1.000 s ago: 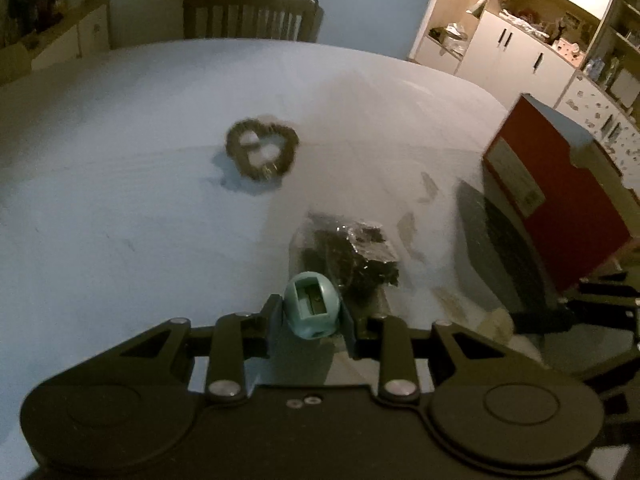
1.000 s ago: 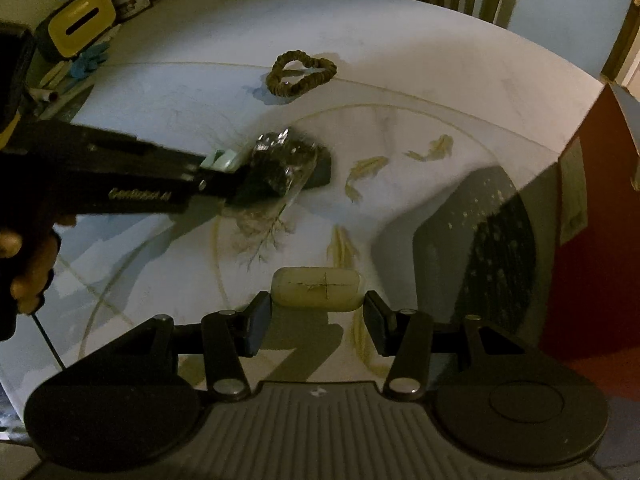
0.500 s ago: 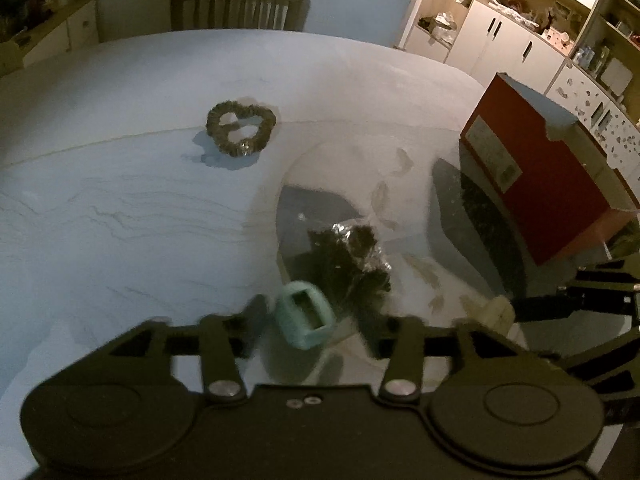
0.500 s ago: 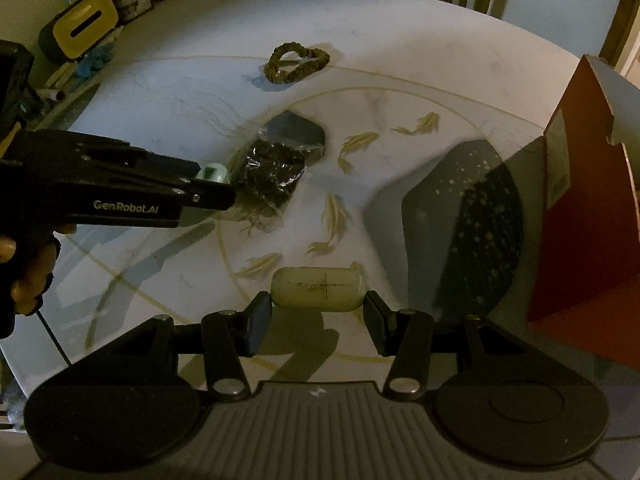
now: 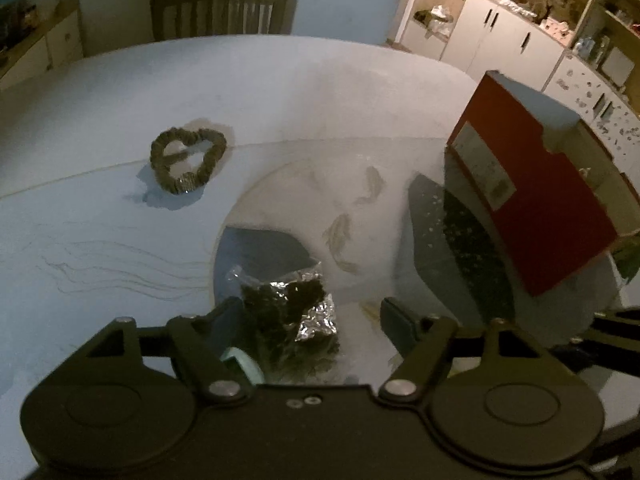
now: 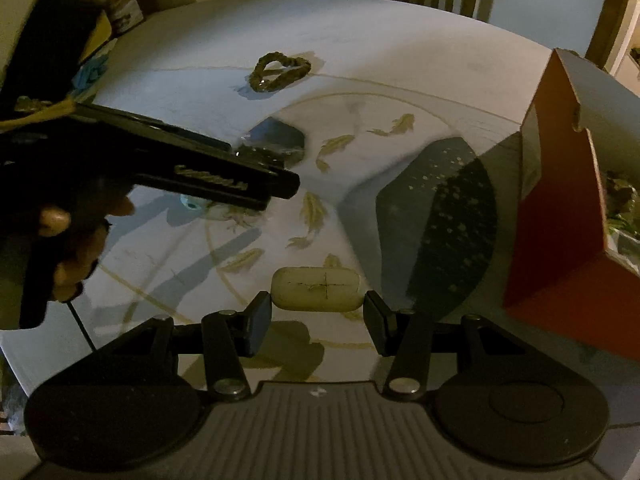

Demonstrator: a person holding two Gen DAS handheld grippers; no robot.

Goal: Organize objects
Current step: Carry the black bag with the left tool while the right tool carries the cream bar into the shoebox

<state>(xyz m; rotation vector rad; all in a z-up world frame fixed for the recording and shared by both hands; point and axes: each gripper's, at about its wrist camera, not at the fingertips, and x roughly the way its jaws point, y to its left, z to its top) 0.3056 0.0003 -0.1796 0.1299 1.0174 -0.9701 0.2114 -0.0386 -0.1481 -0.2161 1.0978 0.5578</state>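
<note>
The right gripper clamps a pale case near the red box, so it should lift over the rim before releasing, while the left gripper gapes empty above a foil packet.

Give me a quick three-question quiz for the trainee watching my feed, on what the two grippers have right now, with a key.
1. True or false: the right gripper is shut on the cream case.
2. What lies on the table just ahead of the open left gripper, between its fingers? A: a mug. B: the plastic bag of dark bits. C: a spoon.
3. Is either gripper holding the small teal object? Answer yes or no.

Key: 1 true. 2 B. 3 no; it lies on the table under the left gripper.
</note>
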